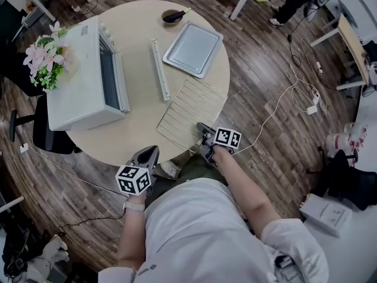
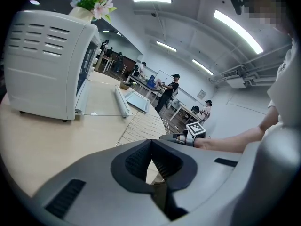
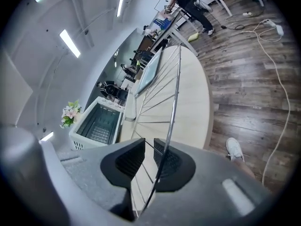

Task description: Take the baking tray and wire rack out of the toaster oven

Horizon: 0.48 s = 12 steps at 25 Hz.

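Overhead, the round counter carries the oven, door open, with the rack at the near edge and the tray flat beyond it. Only the right hand-held gripper view shows its jaws slightly apart, loose around the rack's rim wire, plus the oven's open cavity. The left hand-held gripper is clenched on nothing, facing the oven's vented side.
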{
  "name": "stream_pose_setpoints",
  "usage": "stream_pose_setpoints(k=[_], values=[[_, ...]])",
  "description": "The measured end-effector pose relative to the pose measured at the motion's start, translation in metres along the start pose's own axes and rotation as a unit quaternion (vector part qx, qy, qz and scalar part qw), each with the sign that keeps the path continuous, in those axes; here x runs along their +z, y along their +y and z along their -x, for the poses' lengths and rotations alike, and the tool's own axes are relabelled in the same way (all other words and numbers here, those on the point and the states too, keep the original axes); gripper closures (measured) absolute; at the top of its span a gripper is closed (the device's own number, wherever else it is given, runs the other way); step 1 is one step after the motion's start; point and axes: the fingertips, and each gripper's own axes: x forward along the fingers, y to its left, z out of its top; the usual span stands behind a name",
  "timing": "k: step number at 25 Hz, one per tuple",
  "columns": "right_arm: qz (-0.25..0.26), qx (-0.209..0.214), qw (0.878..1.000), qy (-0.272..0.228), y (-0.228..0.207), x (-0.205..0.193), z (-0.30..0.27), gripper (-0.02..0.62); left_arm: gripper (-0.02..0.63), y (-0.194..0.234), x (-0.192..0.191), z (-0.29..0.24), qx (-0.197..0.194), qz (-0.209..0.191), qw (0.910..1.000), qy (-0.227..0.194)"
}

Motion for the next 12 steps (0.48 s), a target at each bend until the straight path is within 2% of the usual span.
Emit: stream_pose_setpoints(k=[6,12], values=[[0.048,-0.068,0.996,0.032,-0.009,-0.009,-0.009,0.492,0.607,0.002,-0.006,0.007,0.006,0.010,0.9999,-0.005],[0.094,-0.112,0.988,0.052,-0.007,-0.012,-0.014,0.443,0.606,0.010,-0.013,0.018,0.013,0.021,0.9996,-0.013]])
